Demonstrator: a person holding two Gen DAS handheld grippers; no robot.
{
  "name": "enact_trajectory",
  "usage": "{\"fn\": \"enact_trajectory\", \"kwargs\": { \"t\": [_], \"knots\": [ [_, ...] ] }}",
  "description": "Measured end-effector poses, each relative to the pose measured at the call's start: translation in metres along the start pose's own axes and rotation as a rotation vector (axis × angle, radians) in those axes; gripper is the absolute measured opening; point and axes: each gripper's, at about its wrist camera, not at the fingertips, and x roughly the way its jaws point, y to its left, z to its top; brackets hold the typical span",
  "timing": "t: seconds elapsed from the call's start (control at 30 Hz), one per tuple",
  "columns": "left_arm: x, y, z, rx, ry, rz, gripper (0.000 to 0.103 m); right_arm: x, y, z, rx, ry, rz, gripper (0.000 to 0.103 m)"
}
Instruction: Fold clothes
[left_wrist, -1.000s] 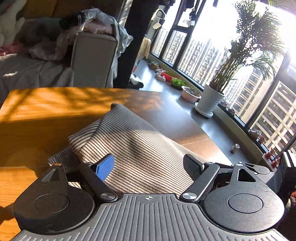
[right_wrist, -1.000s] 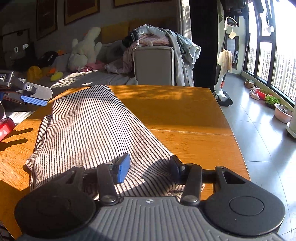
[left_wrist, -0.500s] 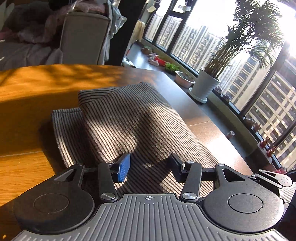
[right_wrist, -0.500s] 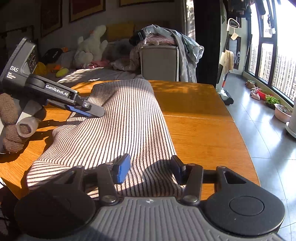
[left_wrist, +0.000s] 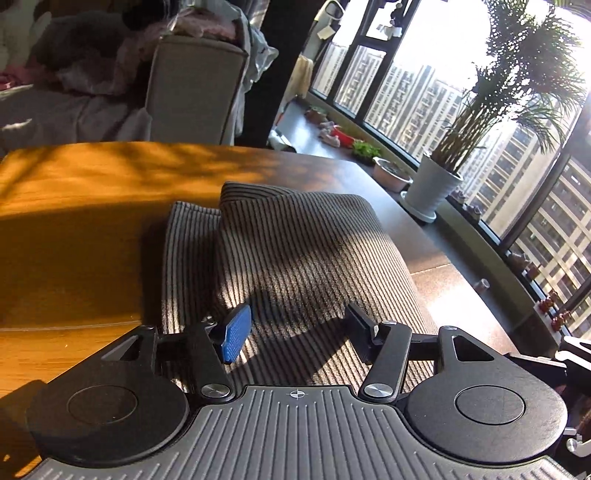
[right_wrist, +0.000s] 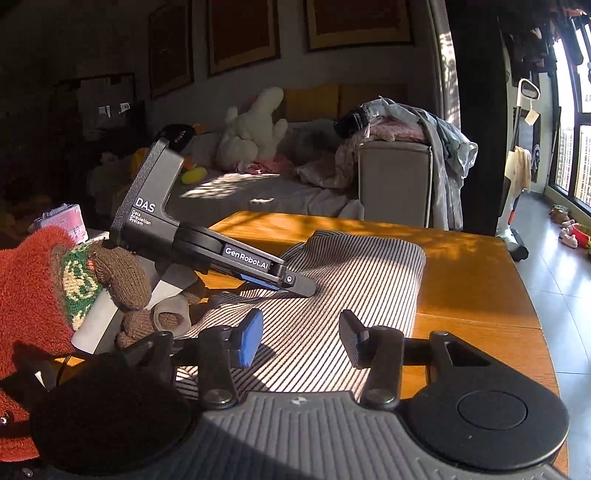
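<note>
On my left wrist camera the striped garment (left_wrist: 295, 254) fills the centre of the frame, lying on the wooden counter (left_wrist: 81, 206) as a folded bundle, with one thicker layer on top and a narrower strip of the same cloth showing along its left edge. The left gripper (left_wrist: 295, 332) sits low over the near end of the cloth; its fingers (left_wrist: 236, 334) stand wide apart with nothing between them, only striped fabric visible beneath the gap. I cannot tell whether the tips touch the cloth. At the right of that frame a potted plant (left_wrist: 436, 192) stands by the windows. On my right wrist camera the garment (right_wrist: 332, 295) runs from the lower centre up toward the middle of the frame, its far end rounded and lying flat on the counter (right_wrist: 480, 280). The right gripper (right_wrist: 299, 339) also has its fingers (right_wrist: 249, 341) spread wide and holds nothing, with the cloth below them. In the left half of this view the left gripper's (right_wrist: 295, 282) tip comes down onto the striped fabric, gripped by a gloved hand (right_wrist: 122, 284) in brown knit with an orange fuzzy sleeve (right_wrist: 29, 295) behind it. A sofa (right_wrist: 280, 184) piled with plush toys and loose clothes sits in the upper middle.
</note>
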Motion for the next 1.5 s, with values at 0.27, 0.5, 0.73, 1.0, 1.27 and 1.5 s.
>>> {"fn": "enact_trajectory", "kwargs": {
  "t": [0.27, 0.5, 0.73, 1.0, 1.27, 1.5],
  "knots": [
    [-0.035, -0.001, -0.021, 0.028, 0.032, 0.023, 0.073, 0.032, -0.015, -0.023, -0.003, 0.096, -0.06, 0.063],
    [-0.019, 0.001, -0.029, -0.002, 0.042, -0.039, 0.065, 0.03, -0.024, -0.021, -0.082, 0.095, -0.142, 0.063],
    [-0.009, -0.011, -0.025, 0.006, 0.031, -0.051, 0.066, 0.018, -0.026, -0.014, -0.136, 0.089, -0.193, 0.061],
    [-0.063, -0.002, -0.027, 0.047, -0.084, 0.086, 0.077, 0.001, 0.0, -0.021, -0.125, 0.118, -0.079, 0.054],
    [-0.081, -0.03, -0.044, 0.175, -0.083, 0.099, 0.09, -0.033, 0.025, -0.016, -0.32, 0.118, 0.073, 0.064],
    [-0.082, -0.039, -0.048, 0.194, -0.069, 0.068, 0.094, -0.022, 0.048, -0.039, -0.562, 0.192, 0.031, 0.064]
  ]
}}
